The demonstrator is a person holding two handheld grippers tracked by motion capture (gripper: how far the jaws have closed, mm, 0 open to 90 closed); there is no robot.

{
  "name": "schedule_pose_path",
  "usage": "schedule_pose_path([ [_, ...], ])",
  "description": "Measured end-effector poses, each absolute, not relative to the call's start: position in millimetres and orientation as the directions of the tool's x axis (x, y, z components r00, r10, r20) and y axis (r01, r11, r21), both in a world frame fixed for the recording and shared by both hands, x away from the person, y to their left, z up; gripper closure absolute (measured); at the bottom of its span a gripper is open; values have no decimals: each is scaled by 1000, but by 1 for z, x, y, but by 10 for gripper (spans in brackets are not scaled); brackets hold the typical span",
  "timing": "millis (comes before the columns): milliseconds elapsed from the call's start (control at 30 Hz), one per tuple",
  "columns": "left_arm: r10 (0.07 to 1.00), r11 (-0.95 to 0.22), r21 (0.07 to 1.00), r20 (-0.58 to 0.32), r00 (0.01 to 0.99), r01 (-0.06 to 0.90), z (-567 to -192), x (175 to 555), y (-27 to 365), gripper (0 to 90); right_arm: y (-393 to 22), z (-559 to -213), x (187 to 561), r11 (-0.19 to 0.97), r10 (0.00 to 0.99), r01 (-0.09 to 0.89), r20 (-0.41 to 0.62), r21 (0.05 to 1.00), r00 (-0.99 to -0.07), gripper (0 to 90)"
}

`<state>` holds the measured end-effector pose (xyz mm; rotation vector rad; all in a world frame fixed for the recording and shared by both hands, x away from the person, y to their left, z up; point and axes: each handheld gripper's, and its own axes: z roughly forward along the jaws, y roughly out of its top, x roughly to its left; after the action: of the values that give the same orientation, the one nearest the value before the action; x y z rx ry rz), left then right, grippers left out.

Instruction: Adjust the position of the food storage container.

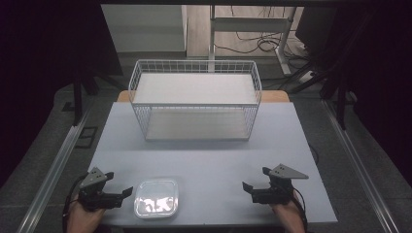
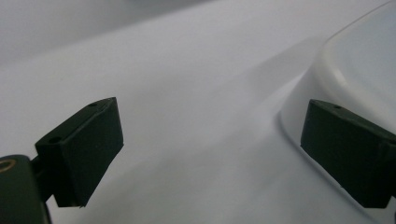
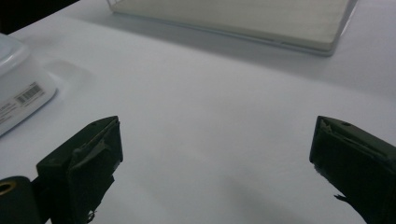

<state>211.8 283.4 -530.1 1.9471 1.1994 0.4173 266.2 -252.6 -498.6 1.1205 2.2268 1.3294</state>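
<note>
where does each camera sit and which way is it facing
High view: above the person's side, looking forward and down at the table, wire basket, both hands and tongs.
Left gripper view: on the left tongs, facing the clear container; open jaws show.
Right gripper view: on the right tongs, facing the basket; open jaws show.
Shared: all three show the container.

We see a smooth, matt tabletop with a pale sheet finish. The container looks like translucent plastic, glossy enough to throw bright glints off its lid, and it carries a paper barcode label on its side. The basket is thin white-coated wire mesh, with flat, dull white boards as its shelves. The left gripper and right gripper are matt black, likely plastic; the right gripper's pads look scuffed and rough at the edges, and each carries a dull grey plate.
</note>
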Motion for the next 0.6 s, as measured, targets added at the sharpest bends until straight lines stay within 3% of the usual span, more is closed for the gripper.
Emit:
schedule_pose_path([
  [200, 849, -226, 766, -148, 508, 602, -531, 212, 284, 54, -254, -509, 272, 251, 809, 503, 107, 827, -578, 0],
  [400, 843, -241, 753, -151, 516, 613, -531, 212, 282, 44, -251, -509, 271, 294, 807, 487, 59, 822, -587, 0],
  [600, 805, -236, 749, -206, 557, 619, -527, 210, 282, 77, -253, -507, 271, 280, 804, 508, 90, 814, -588, 0],
])
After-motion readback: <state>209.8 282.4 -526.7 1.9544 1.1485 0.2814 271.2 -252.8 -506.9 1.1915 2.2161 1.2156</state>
